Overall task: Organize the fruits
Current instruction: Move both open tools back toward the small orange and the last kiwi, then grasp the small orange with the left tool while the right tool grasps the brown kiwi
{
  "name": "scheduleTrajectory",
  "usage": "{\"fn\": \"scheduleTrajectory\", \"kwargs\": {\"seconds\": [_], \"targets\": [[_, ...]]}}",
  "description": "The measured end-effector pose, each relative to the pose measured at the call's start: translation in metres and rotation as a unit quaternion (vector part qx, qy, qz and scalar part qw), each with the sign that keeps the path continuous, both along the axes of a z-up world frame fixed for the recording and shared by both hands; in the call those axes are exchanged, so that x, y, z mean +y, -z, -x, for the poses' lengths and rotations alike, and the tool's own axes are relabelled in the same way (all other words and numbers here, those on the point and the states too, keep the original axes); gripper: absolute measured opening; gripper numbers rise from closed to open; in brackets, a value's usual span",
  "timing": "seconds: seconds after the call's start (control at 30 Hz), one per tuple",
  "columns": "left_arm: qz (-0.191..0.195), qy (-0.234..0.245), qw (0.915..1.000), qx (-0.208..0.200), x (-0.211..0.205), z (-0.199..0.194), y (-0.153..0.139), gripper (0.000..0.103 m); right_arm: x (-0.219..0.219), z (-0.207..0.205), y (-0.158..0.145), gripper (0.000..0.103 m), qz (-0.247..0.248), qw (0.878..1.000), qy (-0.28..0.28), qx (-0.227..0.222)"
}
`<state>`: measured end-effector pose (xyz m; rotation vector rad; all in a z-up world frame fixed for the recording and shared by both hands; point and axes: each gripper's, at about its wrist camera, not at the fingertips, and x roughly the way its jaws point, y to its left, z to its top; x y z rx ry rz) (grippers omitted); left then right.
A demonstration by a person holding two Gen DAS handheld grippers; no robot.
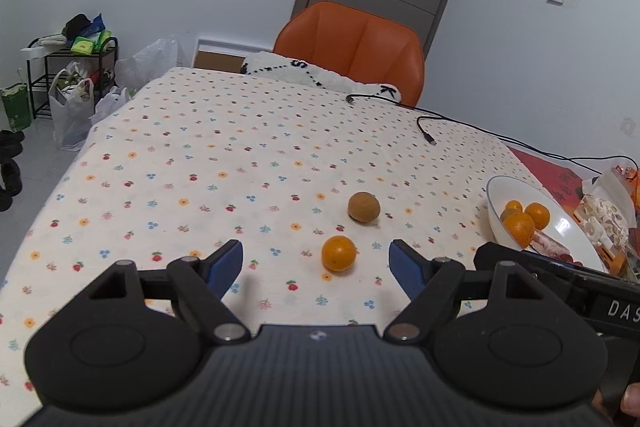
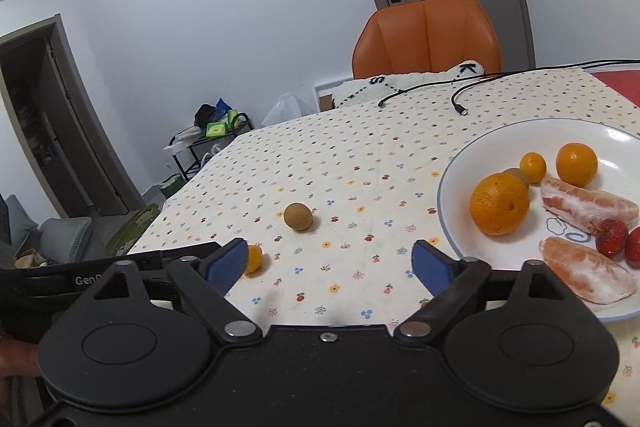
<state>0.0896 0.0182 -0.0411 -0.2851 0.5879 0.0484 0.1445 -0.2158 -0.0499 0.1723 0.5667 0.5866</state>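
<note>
Left gripper (image 1: 316, 261) spread wide, holding nothing; a loose orange (image 1: 338, 253) sits lower centre between its fingers, brown fruit (image 1: 363, 207) just above. Right gripper (image 2: 328, 261) likewise wide and empty. White plate (image 2: 452, 227), right of frame, holds oranges, peeled segments and strawberries.

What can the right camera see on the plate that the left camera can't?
Only the right wrist view shows the peeled citrus segments clearly, the strawberries and the blue swirl painted on the plate. Only the left wrist view shows the snack packets beyond the plate and the whole loose orange; in the right view a gripper finger half hides it. Both show the brown fruit, the oranges on the plate, the cables and the orange chair.
</note>
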Motion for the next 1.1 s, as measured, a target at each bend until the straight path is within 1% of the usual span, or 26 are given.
{"fn": "scheduleTrajectory", "kwargs": {"seconds": [0.13, 0.27, 0.43, 0.53, 0.6, 0.63, 0.67, 0.7, 0.73, 0.8, 0.87, 1.0, 1.1], "targets": [[0.0, 0.002, 1.0, -0.004, -0.004, -0.005, 0.002, 0.078, 0.001, 0.0, -0.001, 0.091, 0.0, 1.0, -0.007, -0.003], [0.005, 0.015, 0.9999, -0.007, -0.008, -0.011, 0.003, 0.075, -0.002, -0.002, -0.002, 0.091, -0.003, 1.0, -0.006, -0.002], [0.01, 0.028, 0.9995, -0.007, -0.015, -0.019, 0.008, 0.066, -0.004, -0.004, -0.004, 0.091, -0.004, 1.0, -0.004, 0.0], [0.01, 0.03, 0.9995, -0.004, -0.017, -0.025, 0.012, 0.058, -0.004, -0.003, -0.004, 0.091, -0.002, 1.0, -0.004, -0.001], [0.014, 0.032, 0.9994, 0.003, -0.017, -0.028, 0.016, 0.046, -0.003, -0.004, -0.003, 0.09, 0.001, 1.0, -0.005, 0.001], [0.016, 0.034, 0.9993, 0.007, -0.017, -0.03, 0.018, 0.043, -0.003, -0.004, -0.003, 0.09, 0.003, 1.0, -0.005, 0.002], [0.017, 0.036, 0.9992, 0.01, -0.016, -0.031, 0.02, 0.036, -0.002, -0.005, -0.003, 0.09, 0.004, 1.0, -0.005, 0.003], [0.019, 0.036, 0.9991, 0.012, -0.015, -0.032, 0.021, 0.026, -0.001, -0.005, -0.003, 0.09, 0.005, 1.0, -0.005, 0.003], [0.02, 0.032, 0.9992, 0.012, -0.014, -0.031, 0.022, 0.021, 0.0, -0.006, -0.003, 0.09, 0.006, 1.0, -0.005, 0.003], [0.025, 0.028, 0.9992, 0.009, -0.01, -0.03, 0.021, 0.021, 0.002, -0.007, -0.002, 0.09, 0.008, 1.0, -0.006, 0.003], [0.021, 0.026, 0.9995, 0.002, -0.007, -0.027, 0.019, 0.021, 0.004, -0.008, -0.001, 0.09, 0.008, 1.0, -0.008, 0.005], [0.023, 0.022, 0.9995, -0.008, -0.001, -0.024, 0.015, 0.021, 0.011, -0.01, 0.001, 0.089, 0.011, 1.0, -0.013, 0.008], [0.024, 0.018, 0.9995, -0.012, 0.004, -0.021, 0.012, 0.021, 0.016, -0.012, 0.001, 0.087, 0.012, 1.0, -0.009, 0.008]]}}
